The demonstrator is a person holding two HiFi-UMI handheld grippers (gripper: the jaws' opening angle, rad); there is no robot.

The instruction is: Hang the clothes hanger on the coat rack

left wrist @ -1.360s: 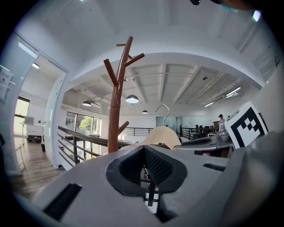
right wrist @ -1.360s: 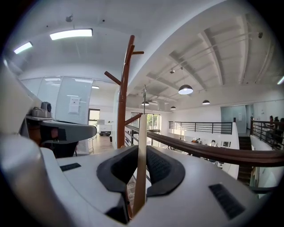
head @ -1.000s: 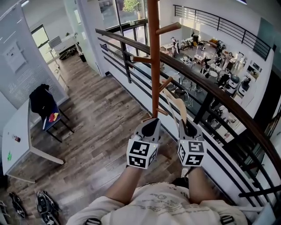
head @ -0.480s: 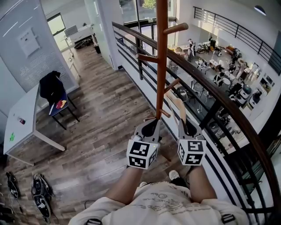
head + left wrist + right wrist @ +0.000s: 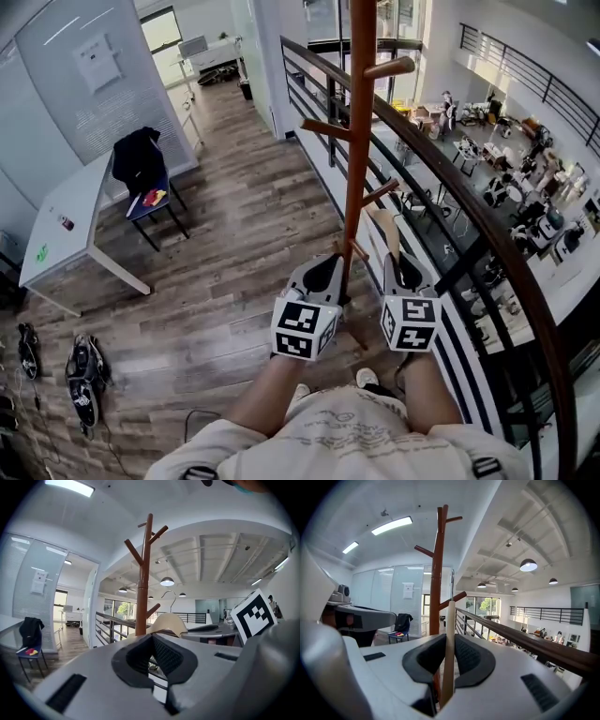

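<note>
A brown wooden coat rack (image 5: 359, 141) with angled pegs rises straight ahead of me; its pole also shows in the left gripper view (image 5: 143, 578) and the right gripper view (image 5: 436, 569). My right gripper (image 5: 403, 274) is shut on a pale wooden clothes hanger (image 5: 385, 234), whose edge stands upright between the jaws (image 5: 449, 634), just right of the pole. The hanger's curved body (image 5: 166, 622) and metal hook (image 5: 170, 596) are visible from the left gripper. My left gripper (image 5: 324, 275) is beside the pole's lower part, shut on nothing.
A dark railing with a brown handrail (image 5: 487, 234) runs close on the right, with a lower floor beyond it. To the left stand a white table (image 5: 66, 234) and a chair with a dark jacket (image 5: 141, 164). Shoes (image 5: 84, 384) lie on the wooden floor.
The head view has shifted: the rack, table and chair have drifted right in the picture. Both grippers keep their pose, and the right one still holds the hanger.
</note>
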